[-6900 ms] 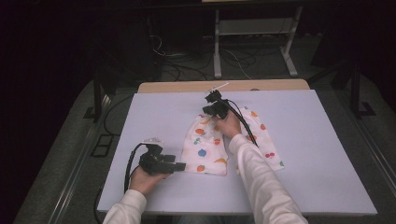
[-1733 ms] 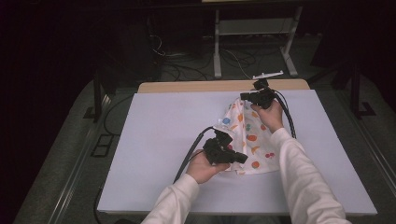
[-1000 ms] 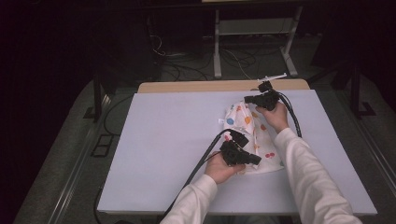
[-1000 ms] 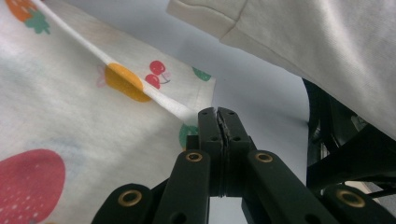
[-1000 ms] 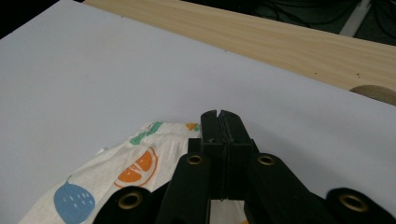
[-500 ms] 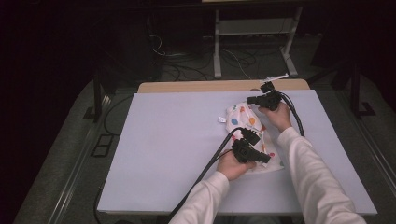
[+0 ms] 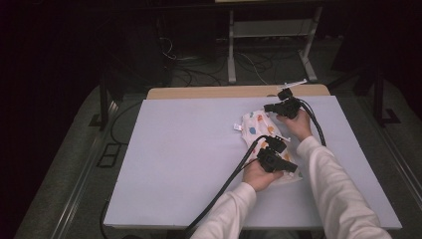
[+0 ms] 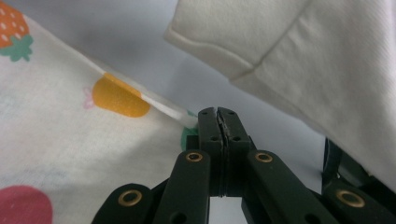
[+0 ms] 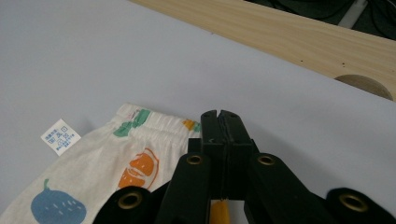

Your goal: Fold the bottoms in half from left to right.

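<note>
Fruit-print cloth [image 7: 261,130] lies folded at right-centre of the bench [image 7: 179,159]. Left tongs [image 7: 289,166] pinch its near hem shut; right tongs [image 7: 269,107] closed on the far waistband edge. To fold well: keep both pinches tight, move the edges level, line up the hems. White label [image 9: 60,136] sticks out left. Right sleeve [image 8: 299,51] crowds the left tongs; cables [image 7: 224,191] trail near.

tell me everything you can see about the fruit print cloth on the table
The fruit print cloth is a small white garment of soft-looking fabric, printed with strawberries, oranges and blue fruit. It has a gathered elastic edge and a white care tag. It lies folded and flat on the right part of the pale table, with both shut tongs at its edges.
</note>
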`<move>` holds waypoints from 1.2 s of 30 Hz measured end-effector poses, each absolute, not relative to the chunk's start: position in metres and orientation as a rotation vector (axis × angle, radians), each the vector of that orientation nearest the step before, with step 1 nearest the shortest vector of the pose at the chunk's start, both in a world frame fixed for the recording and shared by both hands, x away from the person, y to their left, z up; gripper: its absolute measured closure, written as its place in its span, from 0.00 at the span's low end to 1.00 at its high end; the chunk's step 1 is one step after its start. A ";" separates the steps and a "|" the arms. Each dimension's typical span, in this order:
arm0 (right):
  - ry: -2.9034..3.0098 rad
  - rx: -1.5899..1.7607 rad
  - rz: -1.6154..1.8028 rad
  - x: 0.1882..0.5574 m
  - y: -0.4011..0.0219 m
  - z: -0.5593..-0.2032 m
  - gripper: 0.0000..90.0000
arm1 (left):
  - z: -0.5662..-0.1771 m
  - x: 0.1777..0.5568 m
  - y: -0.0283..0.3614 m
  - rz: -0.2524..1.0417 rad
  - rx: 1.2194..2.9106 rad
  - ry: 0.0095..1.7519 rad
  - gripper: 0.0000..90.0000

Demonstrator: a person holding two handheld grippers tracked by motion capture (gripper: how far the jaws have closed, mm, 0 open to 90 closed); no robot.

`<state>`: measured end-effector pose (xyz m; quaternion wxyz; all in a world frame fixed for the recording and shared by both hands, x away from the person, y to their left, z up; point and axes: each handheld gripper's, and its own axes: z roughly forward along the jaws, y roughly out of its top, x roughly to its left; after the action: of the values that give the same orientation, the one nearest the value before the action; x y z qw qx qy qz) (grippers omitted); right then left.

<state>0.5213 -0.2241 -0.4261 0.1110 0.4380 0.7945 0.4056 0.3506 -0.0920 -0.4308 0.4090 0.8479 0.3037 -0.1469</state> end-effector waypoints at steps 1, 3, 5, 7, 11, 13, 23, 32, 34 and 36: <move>2.337 1.285 1.186 0.521 -0.224 -0.427 0.98 | -0.432 0.352 -0.094 -0.373 2.137 0.767 0.99; 2.337 1.284 1.177 0.521 -0.225 -0.427 0.98 | -0.435 0.353 -0.097 -0.377 2.132 0.775 0.99; 2.338 1.286 1.178 0.521 -0.227 -0.428 0.98 | -0.437 0.355 -0.098 -0.379 2.123 0.783 0.99; 2.335 1.289 1.177 0.521 -0.229 -0.429 0.98 | -0.438 0.355 -0.099 -0.383 2.123 0.785 0.99; 2.332 1.295 1.180 0.521 -0.230 -0.430 0.98 | -0.440 0.355 -0.100 -0.392 2.119 0.790 0.99; 2.330 1.298 1.182 0.521 -0.230 -0.430 0.98 | -0.441 0.356 -0.101 -0.397 2.113 0.792 0.99; 2.323 1.290 1.182 0.522 -0.229 -0.431 0.97 | -0.447 0.357 -0.105 -0.431 2.104 0.813 0.99; 2.255 1.330 1.188 0.513 -0.231 -0.426 0.47 | -0.436 0.346 -0.103 -0.186 2.117 0.760 0.51; 2.256 1.330 1.197 0.510 -0.234 -0.424 0.32 | -0.434 0.346 -0.100 -0.181 2.127 0.743 0.41; 2.253 1.330 1.216 0.507 -0.235 -0.422 0.18 | -0.432 0.347 -0.095 -0.172 2.130 0.729 0.35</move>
<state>0.5066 -0.2354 -0.4220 0.1278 0.4573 0.7745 0.4180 0.3467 -0.0953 -0.4320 0.4277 0.8527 0.2920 -0.0689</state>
